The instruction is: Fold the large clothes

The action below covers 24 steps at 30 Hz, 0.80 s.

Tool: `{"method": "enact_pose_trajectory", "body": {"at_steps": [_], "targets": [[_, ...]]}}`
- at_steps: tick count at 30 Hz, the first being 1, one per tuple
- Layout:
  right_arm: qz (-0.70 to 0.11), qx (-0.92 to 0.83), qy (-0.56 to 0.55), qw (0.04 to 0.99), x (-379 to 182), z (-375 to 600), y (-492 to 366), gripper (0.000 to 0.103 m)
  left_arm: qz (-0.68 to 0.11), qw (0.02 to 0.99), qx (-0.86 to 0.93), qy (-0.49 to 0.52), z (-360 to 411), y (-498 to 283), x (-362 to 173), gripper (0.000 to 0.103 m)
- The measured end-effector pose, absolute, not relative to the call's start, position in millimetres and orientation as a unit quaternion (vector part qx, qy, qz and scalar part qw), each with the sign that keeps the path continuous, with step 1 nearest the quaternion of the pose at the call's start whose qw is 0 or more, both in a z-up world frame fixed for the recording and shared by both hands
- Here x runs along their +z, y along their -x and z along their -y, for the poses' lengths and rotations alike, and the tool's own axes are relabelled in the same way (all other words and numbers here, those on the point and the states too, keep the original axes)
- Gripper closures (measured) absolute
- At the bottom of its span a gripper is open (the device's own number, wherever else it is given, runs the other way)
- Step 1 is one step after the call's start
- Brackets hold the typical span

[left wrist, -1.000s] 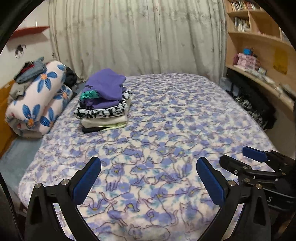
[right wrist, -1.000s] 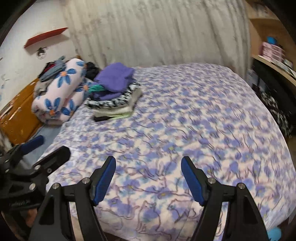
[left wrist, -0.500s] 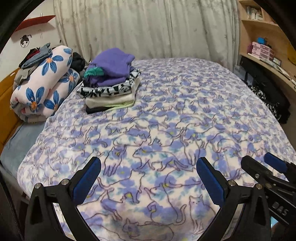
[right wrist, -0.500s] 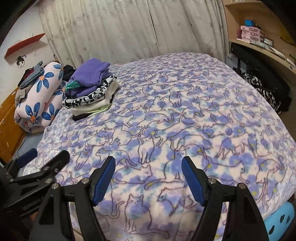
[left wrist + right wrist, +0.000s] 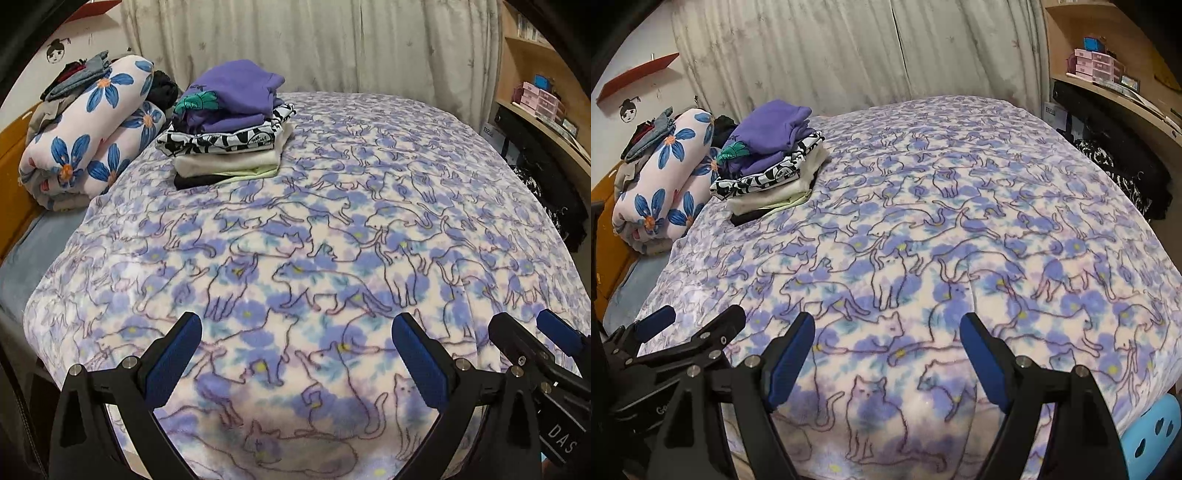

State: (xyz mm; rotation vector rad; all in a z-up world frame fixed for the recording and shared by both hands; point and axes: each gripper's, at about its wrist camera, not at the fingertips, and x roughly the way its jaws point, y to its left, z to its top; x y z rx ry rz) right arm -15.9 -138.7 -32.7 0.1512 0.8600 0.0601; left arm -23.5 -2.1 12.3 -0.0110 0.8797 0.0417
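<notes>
A stack of folded clothes with a purple top on it sits at the far left of the bed; it also shows in the right wrist view. The bed is covered by a purple cat-print blanket, also in the right wrist view. My left gripper is open and empty over the blanket's near edge. My right gripper is open and empty beside it, and shows at the lower right of the left wrist view. The left gripper shows at the lower left of the right wrist view.
A rolled flower-print quilt lies left of the stack with loose clothes on top. Curtains hang behind the bed. Wooden shelves and dark items stand at the right. A blue stool is at the bed's near right corner.
Both grippers have tilted down and moved closer to the bed, so the stack and blanket look nearer. Both stay open and empty.
</notes>
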Motion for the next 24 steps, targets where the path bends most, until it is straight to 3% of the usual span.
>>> {"method": "enact_pose_trajectory", "body": {"at_steps": [24], "targets": [[-0.415,0.031,-0.075,0.906,-33.4,137.6,17.7,0.022,-0.437,0.899,0.014,0.017,0.8,23.0,10.8,0.001]]}}
